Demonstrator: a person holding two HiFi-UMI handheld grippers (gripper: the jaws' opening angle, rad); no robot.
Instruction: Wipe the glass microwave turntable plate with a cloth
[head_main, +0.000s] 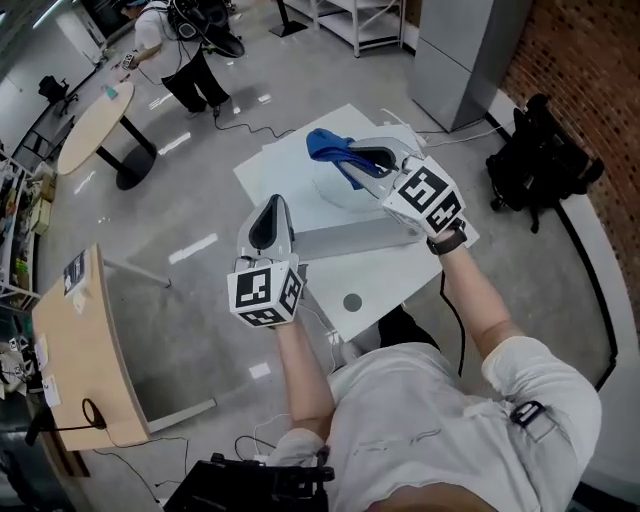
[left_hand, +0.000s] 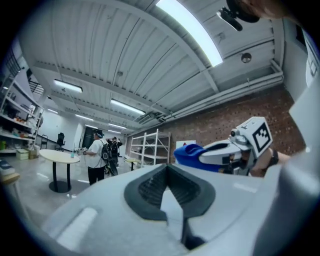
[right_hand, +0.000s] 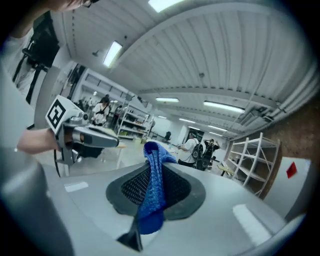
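The glass turntable plate (head_main: 336, 193) lies faintly visible on the white table (head_main: 385, 272), under my right gripper. My right gripper (head_main: 352, 156) is shut on a blue cloth (head_main: 326, 145) and held above the plate. In the right gripper view the cloth (right_hand: 153, 186) hangs pinched between the dark pads, its end sticking past the tips. My left gripper (head_main: 269, 208) is shut with nothing in it, raised over the table's left edge. Both grippers tilt upward, so their views show ceiling. The left gripper view shows the right gripper (left_hand: 220, 150) and cloth (left_hand: 187, 152).
A long grey bar (head_main: 340, 240) lies across the table in front of the plate. A black backpack (head_main: 540, 160) sits on the floor at right, a wooden desk (head_main: 80, 350) at left. A round table (head_main: 95, 125) and a person (head_main: 185, 55) are farther off.
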